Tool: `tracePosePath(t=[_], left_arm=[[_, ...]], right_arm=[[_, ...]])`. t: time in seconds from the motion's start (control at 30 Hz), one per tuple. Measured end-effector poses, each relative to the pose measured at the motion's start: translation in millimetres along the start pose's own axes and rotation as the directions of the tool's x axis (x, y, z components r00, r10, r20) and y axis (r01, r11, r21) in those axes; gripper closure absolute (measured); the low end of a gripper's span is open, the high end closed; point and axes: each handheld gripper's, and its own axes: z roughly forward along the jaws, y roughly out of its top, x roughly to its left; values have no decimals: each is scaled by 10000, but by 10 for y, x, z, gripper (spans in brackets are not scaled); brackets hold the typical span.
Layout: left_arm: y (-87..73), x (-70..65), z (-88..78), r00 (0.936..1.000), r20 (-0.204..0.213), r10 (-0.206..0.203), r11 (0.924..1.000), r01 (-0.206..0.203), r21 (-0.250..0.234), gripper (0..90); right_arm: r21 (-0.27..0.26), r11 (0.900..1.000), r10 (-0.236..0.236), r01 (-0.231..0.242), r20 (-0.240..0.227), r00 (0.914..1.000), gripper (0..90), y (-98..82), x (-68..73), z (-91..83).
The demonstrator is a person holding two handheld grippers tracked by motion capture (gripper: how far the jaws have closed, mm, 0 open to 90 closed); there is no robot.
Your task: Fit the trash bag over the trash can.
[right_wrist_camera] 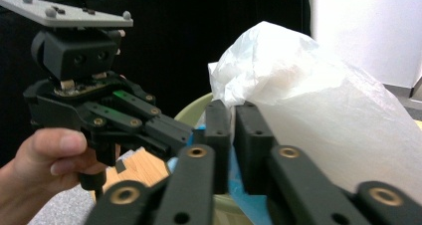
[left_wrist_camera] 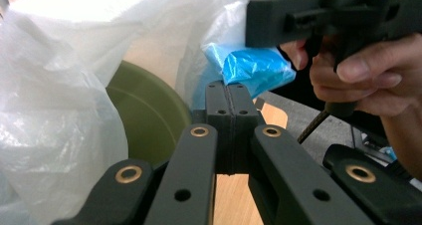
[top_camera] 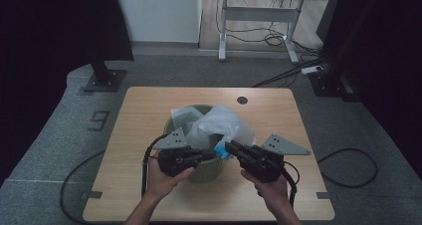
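Left tool (top_camera: 211,154): jaws pressed fully together, nothing visibly between them, tip at the near rim of the green bin (top_camera: 206,171). Right tool (top_camera: 230,146): jaws parted by a narrow gap, blue plastic (top_camera: 221,150) showing in that gap; whether the pads press on it cannot be told. A white plastic bag (top_camera: 221,124) bulges from the bin, which stands centre on the wooden tabletop (top_camera: 144,110). Beyond: grey carpet (top_camera: 59,135), loose black cables (top_camera: 348,168), a stand's base plate (top_camera: 103,80) far left, a desk frame (top_camera: 259,16) at the far wall.
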Motion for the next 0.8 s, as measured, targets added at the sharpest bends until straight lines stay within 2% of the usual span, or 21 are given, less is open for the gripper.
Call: tracePosePath(t=[0.17,0.33,0.43,0.57,0.63,0.8], left_arm=[[57,9,58,9997,-104,-241,9997,241,-28,899],[88,-20,138,9994,-142,-311,9995,312,69,899],[101,-33,171,9992,-175,-353,9993,355,111,899],[116,-45,203,9991,-182,-383,9991,387,174,899],[122,-52,217,9990,-190,-406,9990,410,199,899],[127,-64,243,9989,-200,-418,9988,423,238,899]], right_arm=[[-217,9997,-136,142,288,9995,650,-38,10,-88],[-597,9967,-494,552,946,9943,581,-199,123,-298],[-698,9953,-584,666,1144,9917,576,-325,184,-405],[-613,9965,-494,567,1143,9922,579,-524,226,-499],[-479,9970,-549,613,1257,9905,581,-608,225,-505],[-252,9976,-613,648,1201,9909,586,-760,232,-419]])
